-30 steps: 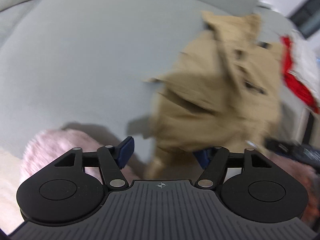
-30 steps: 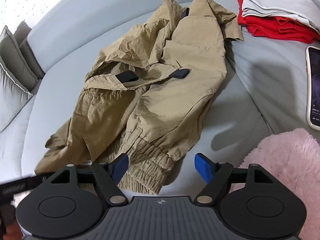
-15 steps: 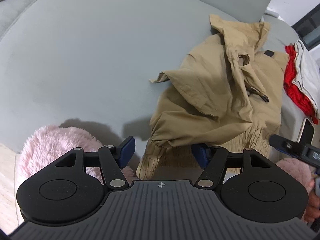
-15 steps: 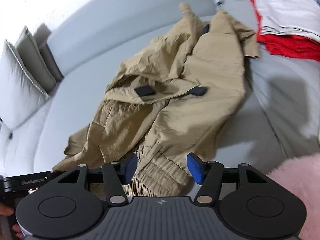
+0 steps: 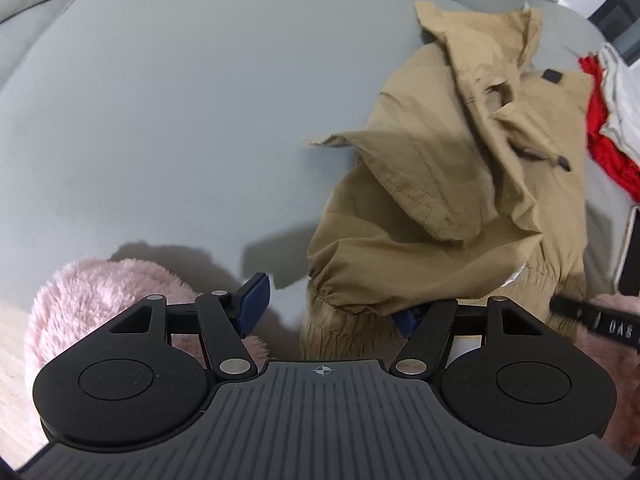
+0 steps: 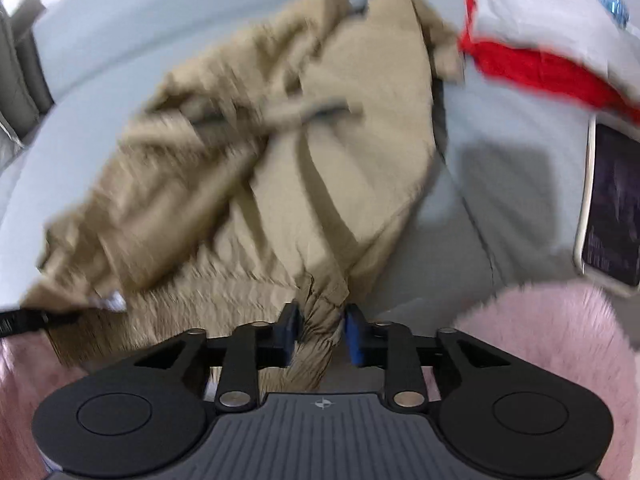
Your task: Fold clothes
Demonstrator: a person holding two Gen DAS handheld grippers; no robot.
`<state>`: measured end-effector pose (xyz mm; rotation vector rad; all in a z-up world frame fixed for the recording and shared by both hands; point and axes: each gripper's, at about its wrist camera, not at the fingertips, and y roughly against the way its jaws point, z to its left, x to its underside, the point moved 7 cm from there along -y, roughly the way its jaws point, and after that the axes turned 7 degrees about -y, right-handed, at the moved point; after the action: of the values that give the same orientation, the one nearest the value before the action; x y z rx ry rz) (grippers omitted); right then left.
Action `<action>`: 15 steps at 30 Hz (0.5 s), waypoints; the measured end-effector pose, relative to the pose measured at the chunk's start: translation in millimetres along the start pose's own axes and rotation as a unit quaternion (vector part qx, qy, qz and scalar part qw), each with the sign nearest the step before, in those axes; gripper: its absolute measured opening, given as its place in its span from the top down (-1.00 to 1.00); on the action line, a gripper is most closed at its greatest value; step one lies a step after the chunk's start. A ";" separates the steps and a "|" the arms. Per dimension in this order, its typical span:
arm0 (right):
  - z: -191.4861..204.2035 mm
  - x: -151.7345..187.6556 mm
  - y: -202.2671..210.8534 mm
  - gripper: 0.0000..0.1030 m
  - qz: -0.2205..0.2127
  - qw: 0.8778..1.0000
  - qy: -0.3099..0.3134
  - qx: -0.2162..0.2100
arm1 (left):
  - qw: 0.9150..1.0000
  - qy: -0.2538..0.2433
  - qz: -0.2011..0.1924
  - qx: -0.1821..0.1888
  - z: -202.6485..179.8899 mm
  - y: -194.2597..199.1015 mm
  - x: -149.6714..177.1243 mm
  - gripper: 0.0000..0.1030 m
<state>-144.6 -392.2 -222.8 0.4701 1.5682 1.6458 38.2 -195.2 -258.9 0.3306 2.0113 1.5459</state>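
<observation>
A crumpled khaki garment (image 5: 460,184) with an elastic hem lies on the grey sofa seat (image 5: 180,120). My left gripper (image 5: 332,314) is open just above the near hem, its left pad (image 5: 254,308) clear of the cloth and its right pad half hidden under a fold. In the blurred right wrist view the same garment (image 6: 320,140) spreads ahead. My right gripper (image 6: 322,332) is closing, and the gathered elastic hem (image 6: 320,308) is bunched between its pads, which press on it. The right gripper's black body (image 5: 592,320) shows at the left wrist view's right edge.
A pink fluffy blanket (image 5: 100,312) lies along the near edge, seen too in the right wrist view (image 6: 560,340). Folded red and white clothes (image 6: 540,52) are stacked at the far right, with a phone (image 6: 612,208) beside them. Grey cushions (image 6: 20,80) stand far left.
Both grippers have come down closer to the garment's near hem. The right jaws have narrowed from wide open onto the elastic hem. The left jaws stay wide.
</observation>
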 end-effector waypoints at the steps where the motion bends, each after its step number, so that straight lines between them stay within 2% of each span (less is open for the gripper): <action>1: -4.4 1.8 1.1 0.16 0.001 1.000 -0.018 -0.009 | 1.000 -0.003 0.002 -0.002 -0.4 -0.9 0.7 -0.33; 3: -7.4 3.6 4.8 -0.15 0.002 0.999 -0.029 -0.020 | 1.000 -0.004 0.004 -0.004 2.6 1.4 2.5 -0.34; 4: -9.7 3.2 9.2 -0.20 -0.004 0.999 -0.031 -0.024 | 1.000 -0.004 0.004 -0.004 4.4 2.9 3.4 -0.34; 10: -13.2 4.3 21.0 -0.27 -0.017 0.997 -0.052 -0.059 | 1.000 -0.011 0.002 0.018 6.5 6.9 8.7 -0.36; 15: -4.2 2.5 23.2 -0.28 -0.017 0.997 -0.039 -0.058 | 1.000 -0.021 0.001 0.019 -1.0 6.3 11.9 -0.41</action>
<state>-155.9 -391.1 -202.0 0.4389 1.4071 1.6635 27.1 -187.9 -256.3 0.3765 2.0112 1.4918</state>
